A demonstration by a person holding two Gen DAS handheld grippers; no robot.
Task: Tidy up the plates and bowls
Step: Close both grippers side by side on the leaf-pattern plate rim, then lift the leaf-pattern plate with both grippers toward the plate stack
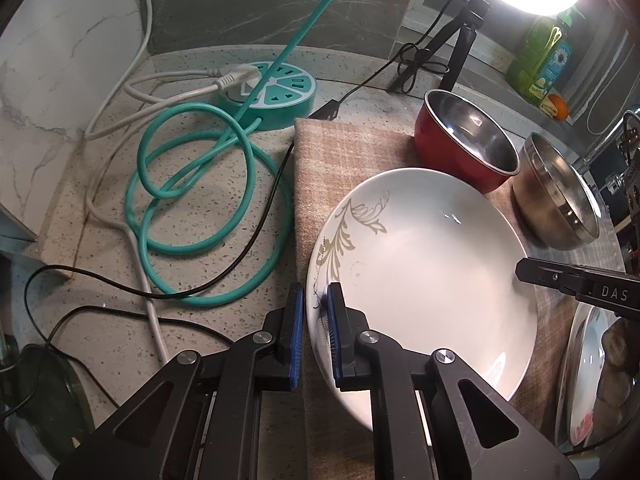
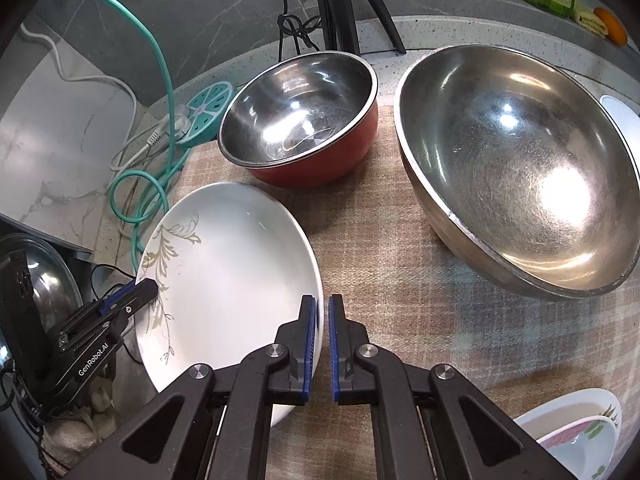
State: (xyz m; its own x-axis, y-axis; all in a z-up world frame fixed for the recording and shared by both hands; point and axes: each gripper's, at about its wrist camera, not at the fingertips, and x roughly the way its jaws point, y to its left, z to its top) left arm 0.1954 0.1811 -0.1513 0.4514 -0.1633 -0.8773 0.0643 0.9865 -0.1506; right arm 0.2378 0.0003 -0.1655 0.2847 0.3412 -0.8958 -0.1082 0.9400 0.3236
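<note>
A white plate (image 1: 420, 272) with a grey-gold leaf pattern sits over the left part of a checked mat (image 1: 332, 160). My left gripper (image 1: 315, 304) is shut on its left rim, with the blue pads on either side of the edge. My right gripper (image 2: 322, 312) is shut on the opposite rim of the same plate (image 2: 232, 264). Each gripper shows in the other's view, the right gripper (image 1: 524, 270) and the left gripper (image 2: 148, 290). Behind the plate stand a red bowl (image 2: 300, 120) with a steel inside and a larger steel bowl (image 2: 520, 168).
Patterned plates (image 2: 576, 432) are stacked at the mat's near right corner. A teal power strip (image 1: 276, 88) and coiled teal cable (image 1: 200, 200) lie left of the mat. A lamp tripod (image 1: 464, 40) and green bottle (image 1: 544, 56) stand at the back. A glass lid (image 2: 52, 284) lies at the left.
</note>
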